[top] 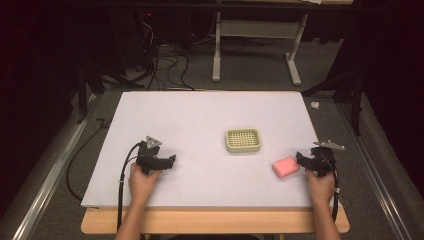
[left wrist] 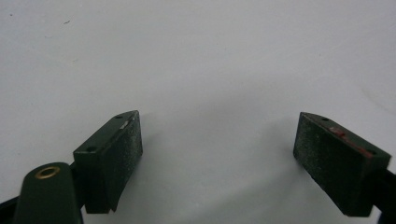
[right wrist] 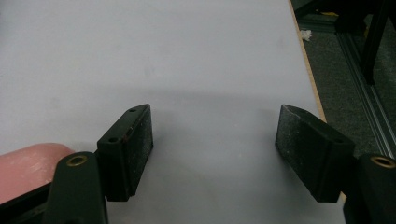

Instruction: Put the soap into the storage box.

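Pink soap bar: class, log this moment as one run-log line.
left gripper: open, empty | right gripper: open, beside pink soap bar | slotted dish: empty

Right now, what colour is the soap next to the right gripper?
Pink. The soap shows best in the high view, lying beside the right gripper.

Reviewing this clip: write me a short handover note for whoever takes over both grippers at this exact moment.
Left gripper: open, nothing between its jaws, resting low over the bare white table.
Right gripper: jaws apart and holding nothing in its own view, right beside the pink soap bar, which lies outside its left jaw.
Soap dish: mid-table, empty, apart from the soap.
Done: nothing gripped or moved yet.
Left: probably grasp the soap and set it in the dish.
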Action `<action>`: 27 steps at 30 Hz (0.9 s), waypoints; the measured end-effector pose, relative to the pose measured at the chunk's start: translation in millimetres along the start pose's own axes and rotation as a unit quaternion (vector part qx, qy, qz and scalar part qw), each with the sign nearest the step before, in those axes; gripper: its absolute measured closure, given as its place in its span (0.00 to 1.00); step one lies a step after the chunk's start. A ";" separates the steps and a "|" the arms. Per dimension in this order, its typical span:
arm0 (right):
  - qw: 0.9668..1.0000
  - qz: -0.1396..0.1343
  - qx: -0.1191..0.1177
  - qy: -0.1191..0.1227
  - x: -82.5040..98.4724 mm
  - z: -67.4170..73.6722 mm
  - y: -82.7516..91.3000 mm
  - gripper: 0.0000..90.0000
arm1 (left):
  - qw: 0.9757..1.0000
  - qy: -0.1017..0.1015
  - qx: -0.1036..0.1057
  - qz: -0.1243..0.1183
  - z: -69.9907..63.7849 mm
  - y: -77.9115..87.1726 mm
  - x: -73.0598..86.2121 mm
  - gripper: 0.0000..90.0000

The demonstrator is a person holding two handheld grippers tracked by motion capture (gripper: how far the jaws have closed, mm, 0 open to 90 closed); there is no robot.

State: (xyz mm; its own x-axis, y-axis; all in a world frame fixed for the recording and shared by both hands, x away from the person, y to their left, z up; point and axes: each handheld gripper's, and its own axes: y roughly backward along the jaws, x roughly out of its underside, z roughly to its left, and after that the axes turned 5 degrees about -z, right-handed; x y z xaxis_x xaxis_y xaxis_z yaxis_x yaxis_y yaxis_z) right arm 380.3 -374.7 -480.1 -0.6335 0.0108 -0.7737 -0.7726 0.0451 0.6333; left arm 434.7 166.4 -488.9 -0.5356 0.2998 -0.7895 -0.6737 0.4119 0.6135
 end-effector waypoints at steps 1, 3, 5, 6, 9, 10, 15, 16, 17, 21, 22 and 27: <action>1.000 0.000 0.000 0.000 0.0 0.0 0.0 0.31 | 1.000 0.000 0.000 0.000 0.0 0.0 0.0 0.18; 1.000 -0.001 0.000 0.001 0.1 0.0 0.0 0.31 | 1.000 0.000 0.000 0.000 0.0 0.0 0.0 0.18; 1.000 -0.001 0.000 0.001 0.1 0.0 0.0 0.31 | 1.000 0.000 0.000 -0.001 0.0 -0.1 0.0 0.18; 1.000 -0.001 0.000 0.001 0.1 0.0 0.0 0.31 | 1.000 0.000 0.000 0.000 0.0 0.0 0.0 0.18; 1.000 -0.001 0.000 0.001 0.0 -0.1 -0.1 0.31 | 1.000 0.000 0.000 0.000 0.0 0.0 0.0 0.18; 1.000 0.000 0.000 0.000 0.0 -0.1 0.0 0.31 | 1.000 0.000 0.000 -0.001 0.0 -0.1 0.0 0.18; 1.000 0.002 -0.001 -0.001 -0.4 -0.4 0.0 0.31 | 1.000 0.000 0.000 -0.001 0.0 -0.1 0.0 0.18; 1.000 0.003 -0.003 0.000 -0.6 -0.7 -0.1 0.31 | 1.000 0.000 0.000 -0.001 0.0 -0.1 0.0 0.18; 1.000 0.003 -0.003 0.000 -0.6 -0.7 -0.1 0.31 | 1.000 0.000 0.000 -0.001 0.0 -0.1 0.0 0.18; 1.000 0.001 -0.007 -0.001 -0.7 -1.2 -0.1 0.29 | 1.000 0.000 0.000 -0.001 0.0 -0.1 0.0 0.18; 1.000 0.002 -0.007 0.000 -0.7 -1.0 -0.1 0.29 | 1.000 0.000 0.000 -0.001 0.0 -0.2 0.0 0.18; 1.000 0.005 -0.014 0.005 -1.0 -0.5 -0.4 0.24 | 1.000 0.000 0.000 -0.001 0.0 -0.1 0.0 0.18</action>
State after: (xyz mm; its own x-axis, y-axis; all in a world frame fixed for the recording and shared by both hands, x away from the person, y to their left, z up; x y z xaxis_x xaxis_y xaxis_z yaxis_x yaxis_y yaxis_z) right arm 381.3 -375.2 -479.6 -0.6409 0.0015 -0.7676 -0.7675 0.0165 0.6408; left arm 434.8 166.4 -489.0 -0.5350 0.2989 -0.7902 -0.6746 0.4119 0.6126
